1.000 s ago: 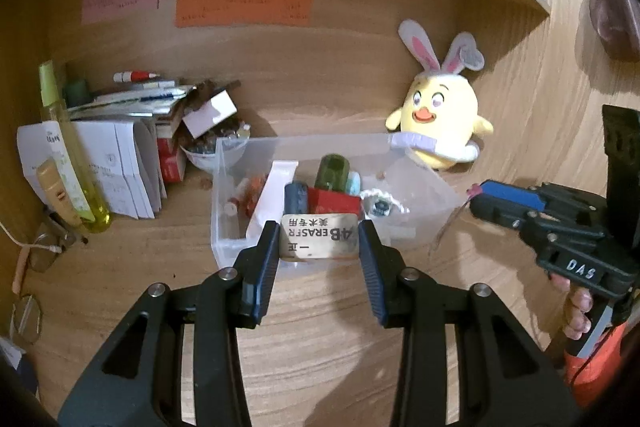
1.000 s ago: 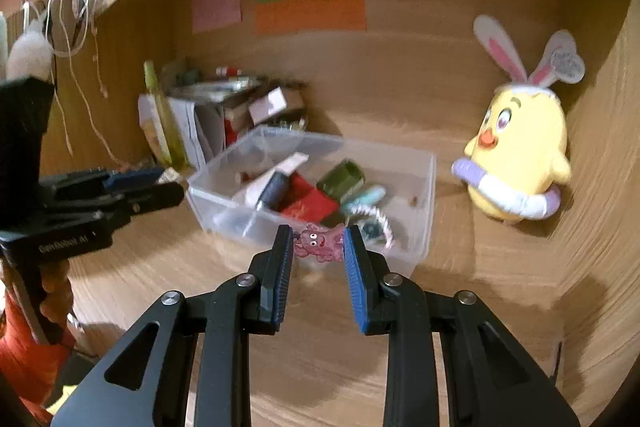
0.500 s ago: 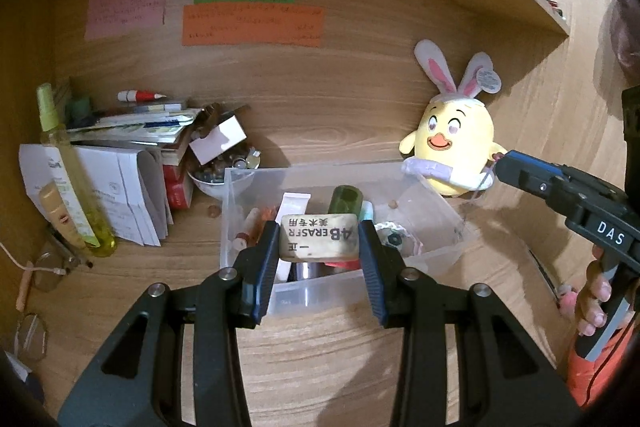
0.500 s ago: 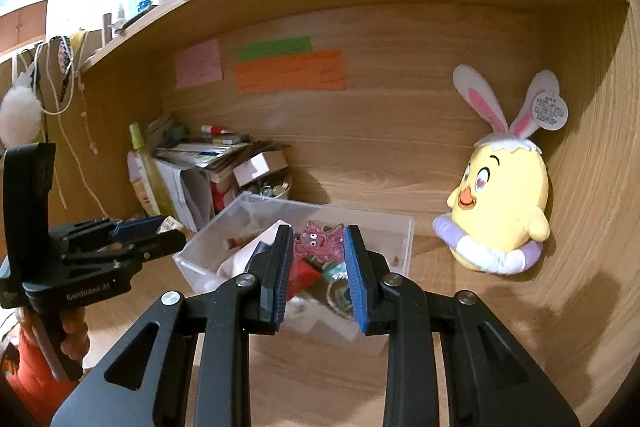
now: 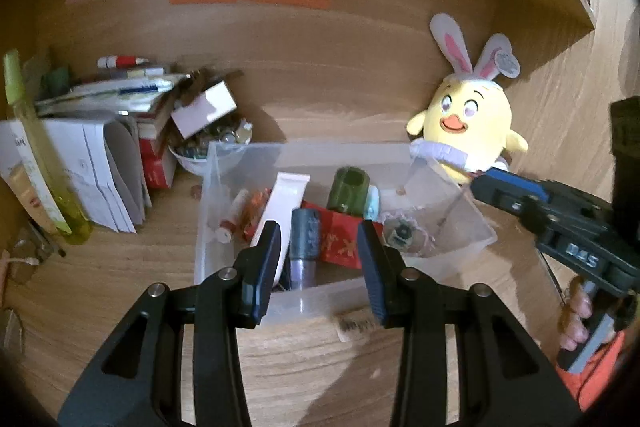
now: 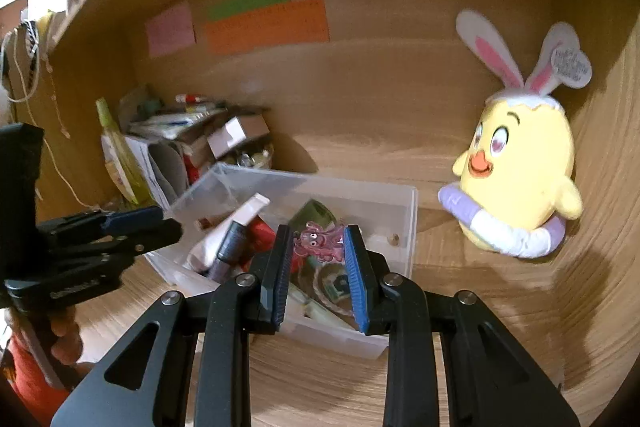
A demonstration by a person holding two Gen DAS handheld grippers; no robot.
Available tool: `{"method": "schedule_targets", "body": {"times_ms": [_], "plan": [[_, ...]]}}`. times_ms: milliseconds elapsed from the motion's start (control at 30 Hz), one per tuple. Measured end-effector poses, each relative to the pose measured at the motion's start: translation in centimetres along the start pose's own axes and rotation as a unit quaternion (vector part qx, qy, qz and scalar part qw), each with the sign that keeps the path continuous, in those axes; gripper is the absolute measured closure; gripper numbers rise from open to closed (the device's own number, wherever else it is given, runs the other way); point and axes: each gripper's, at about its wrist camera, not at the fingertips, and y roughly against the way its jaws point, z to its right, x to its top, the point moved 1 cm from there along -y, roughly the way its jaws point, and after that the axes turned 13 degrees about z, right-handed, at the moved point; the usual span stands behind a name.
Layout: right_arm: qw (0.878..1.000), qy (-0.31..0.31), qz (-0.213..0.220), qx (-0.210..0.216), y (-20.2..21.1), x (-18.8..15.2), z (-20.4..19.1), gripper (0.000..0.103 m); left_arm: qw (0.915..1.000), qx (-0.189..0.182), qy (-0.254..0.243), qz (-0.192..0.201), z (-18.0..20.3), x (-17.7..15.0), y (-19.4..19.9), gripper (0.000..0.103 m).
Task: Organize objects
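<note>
The left gripper [image 5: 318,263] stood spread and empty over the clear bin [image 5: 452,227]; a blurred eraser [image 5: 356,323] lay outside at its 6 o'clock. The right gripper [image 6: 318,267] pinched a pink octopus toy [image 6: 318,241] above the bin.

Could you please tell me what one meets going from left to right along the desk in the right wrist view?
left claw → clear plastic bin → plush chick
</note>
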Motion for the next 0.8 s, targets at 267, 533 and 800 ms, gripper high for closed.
{"method": "schedule_targets", "body": {"times_ms": [267,533,800], "plan": [[0.999,-0.020,-0.045,-0.008,-3.2,-2.1,1.5,0.079,0.9986,-0.030,-0.018,-0.039,1.0,-3.0,0.9,0.046],[0.997,-0.013,-0.072,-0.013,-4.6,-3.2,1.5,0.079,0.9916,-0.021,-0.045,-0.119,2.4,-6.7,-2.8,0.043],[0.997,-0.007,-0.082,-0.013,-5.1,-3.6,1.4,0.079,0.9877,-0.009,-0.040,-0.150,3.3,-7.9,-5.4,0.043]]}}
